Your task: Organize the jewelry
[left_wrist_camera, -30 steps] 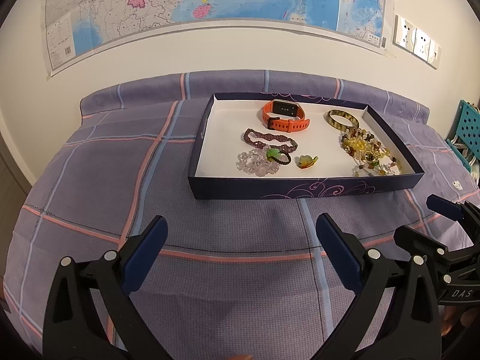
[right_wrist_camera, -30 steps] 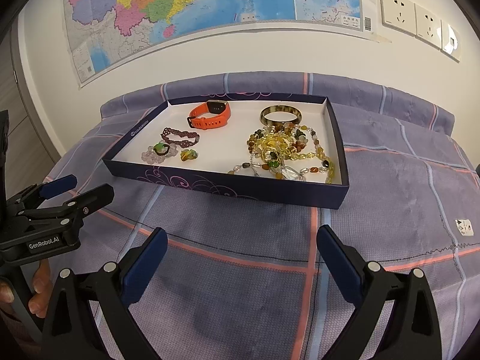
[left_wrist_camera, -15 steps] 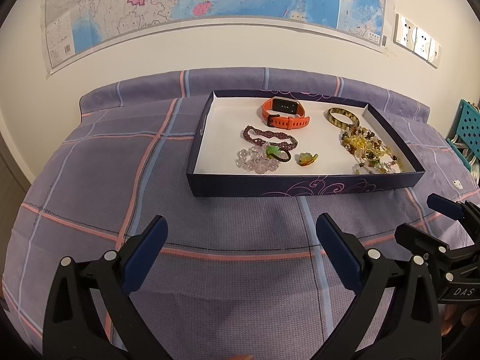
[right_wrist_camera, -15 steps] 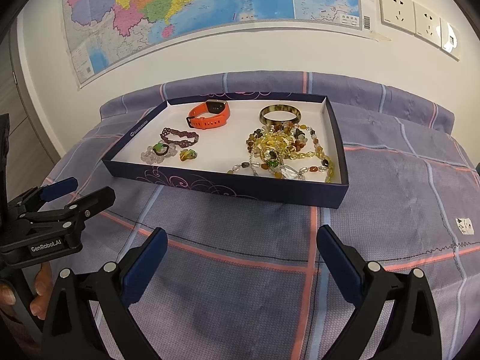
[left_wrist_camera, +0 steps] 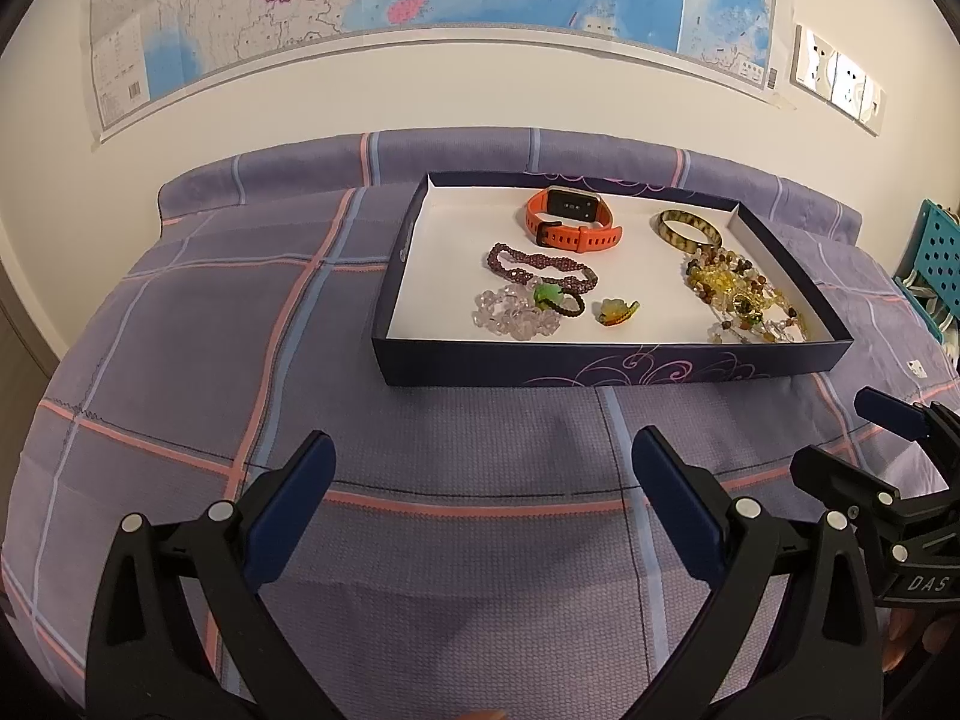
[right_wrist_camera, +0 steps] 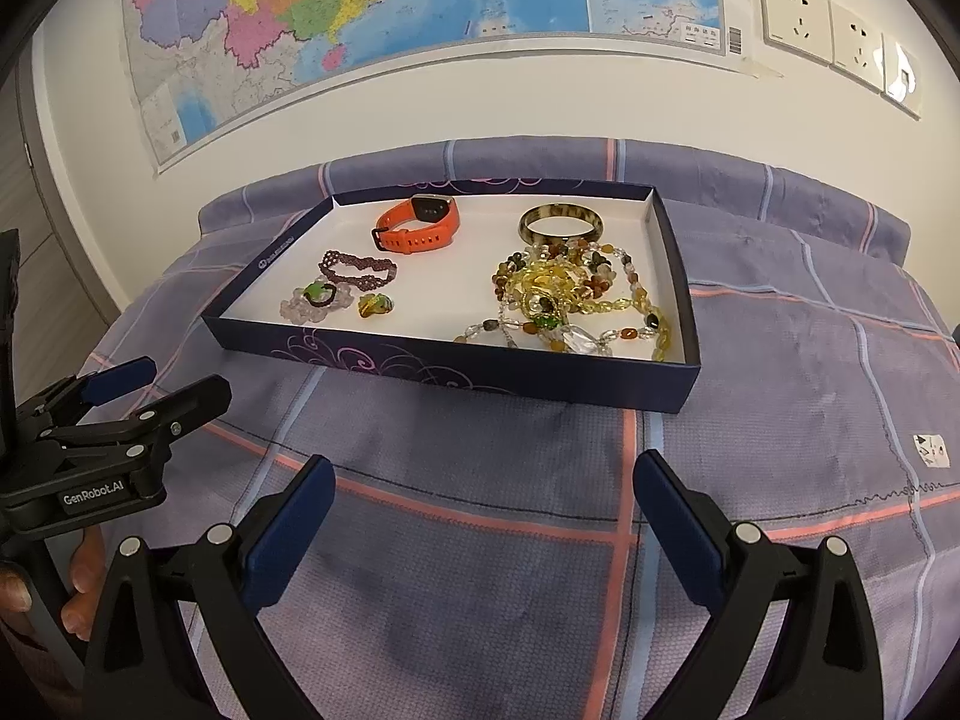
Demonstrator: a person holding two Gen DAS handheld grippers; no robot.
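Risk: tangled bead necklaces (right_wrist_camera: pixel 564 300) may snag, apparently knotted | left gripper (left_wrist_camera: pixel 480 510), right gripper (right_wrist_camera: pixel 480 528) jaws apart, empty, short of box (right_wrist_camera: pixel 468 369).

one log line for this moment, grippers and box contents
left gripper: open, empty | right gripper: open, empty | both short of box | in box: orange watch, bangle, bead tangle

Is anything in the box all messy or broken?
Nothing looks broken or spilled. The messiest spot is the heap of yellow and brown beads at the right end of the box: several strands lie piled over each other in a knot. The orange watch and striped bangle lie neatly apart.
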